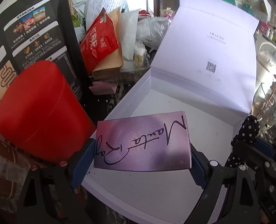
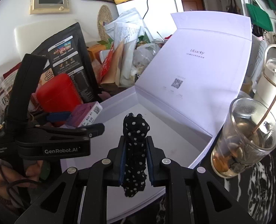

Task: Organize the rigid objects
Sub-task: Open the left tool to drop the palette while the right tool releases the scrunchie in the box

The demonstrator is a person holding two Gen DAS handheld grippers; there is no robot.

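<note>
A red canister (image 1: 42,112) stood leftmost, its base hidden. The left gripper (image 1: 142,160) clamped a purple box (image 1: 141,141) over the white box (image 1: 175,196). The right gripper (image 2: 135,160) pinched polka-dot fabric (image 2: 135,145), its lower end cut off.

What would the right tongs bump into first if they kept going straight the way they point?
Probably the white floor of the open box. The right tongs, shut on a polka-dot cloth thing, point down into the box, and nothing else shows in that line. Depth is hard to judge, so the upright lid could come first.
</note>
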